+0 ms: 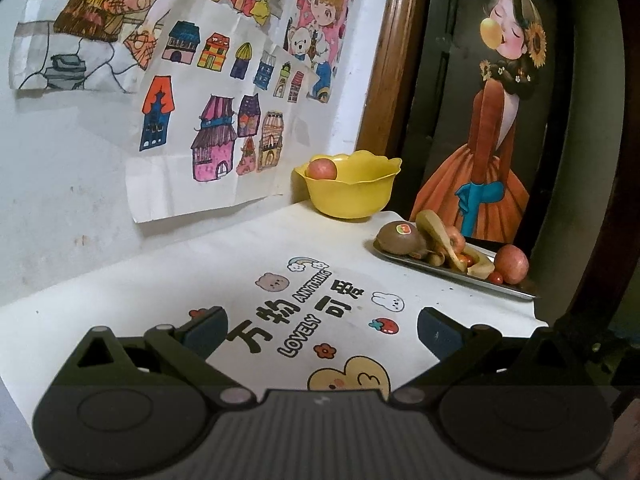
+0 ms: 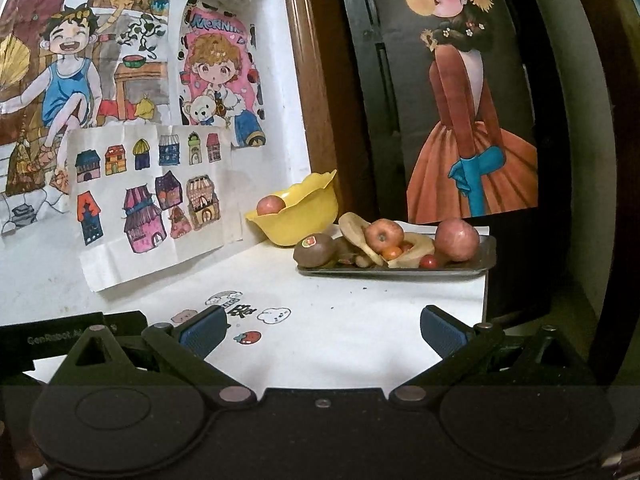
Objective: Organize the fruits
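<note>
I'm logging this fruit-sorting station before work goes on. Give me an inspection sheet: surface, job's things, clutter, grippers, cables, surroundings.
Surface: white tablecloth with cartoon prints and lettering.
Job's things: yellow bowl at the back holding one apple; metal tray beside it with a kiwi, two apples, small tomatoes and pale fruit slices.
Clutter: a few dark specks on the cloth near the tray.
Grippers: left gripper open, empty, low over the cloth; right gripper open, empty, facing the tray.
Cables: nothing seen.
Surroundings: children's drawings on the wall, wooden frame, poster of a girl in an orange dress.
</note>
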{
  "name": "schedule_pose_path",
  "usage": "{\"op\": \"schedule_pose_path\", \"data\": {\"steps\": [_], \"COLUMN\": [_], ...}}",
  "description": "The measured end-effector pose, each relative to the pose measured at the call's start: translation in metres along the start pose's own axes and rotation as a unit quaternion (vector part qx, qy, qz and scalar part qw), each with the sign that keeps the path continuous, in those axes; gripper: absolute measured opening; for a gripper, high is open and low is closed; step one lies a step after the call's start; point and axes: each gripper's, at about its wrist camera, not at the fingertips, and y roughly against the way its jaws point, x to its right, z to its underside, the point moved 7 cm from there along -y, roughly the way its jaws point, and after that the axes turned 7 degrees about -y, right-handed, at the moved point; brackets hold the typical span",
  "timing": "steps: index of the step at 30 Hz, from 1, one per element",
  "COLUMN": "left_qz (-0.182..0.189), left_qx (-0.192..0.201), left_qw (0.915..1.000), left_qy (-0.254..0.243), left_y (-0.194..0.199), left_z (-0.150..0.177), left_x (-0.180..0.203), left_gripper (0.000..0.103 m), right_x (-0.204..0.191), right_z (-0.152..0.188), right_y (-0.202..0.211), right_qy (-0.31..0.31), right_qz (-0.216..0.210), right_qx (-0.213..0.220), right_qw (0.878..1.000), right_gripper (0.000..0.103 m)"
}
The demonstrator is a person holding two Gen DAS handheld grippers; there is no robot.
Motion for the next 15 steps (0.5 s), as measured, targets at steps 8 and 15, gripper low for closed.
{"op": "schedule_pose_path", "data": {"steps": [8,15], "left_qz": [0.01,0.01], "left_qx": [0.003,0.011], "left_qw": [0.9999,0.9999], "left_qy": [0.003,-0.002], "left_y": [0.0,0.001], "left_z": [0.004,0.005], "left_x": [-0.002,-0.003], "left_gripper": [0.103,0.103], "right_x": [0.001,0.003], "right_z": [0.011,0.012], "right_y": [-0.008,-0.012], "right_qy": [0.0,-0.013], "right_qz": [0.016,0.018], "right_qx": [-0.005,-0.011], "right_qw": [1.0,1.0], "right_gripper": [0.102,0.102]}}
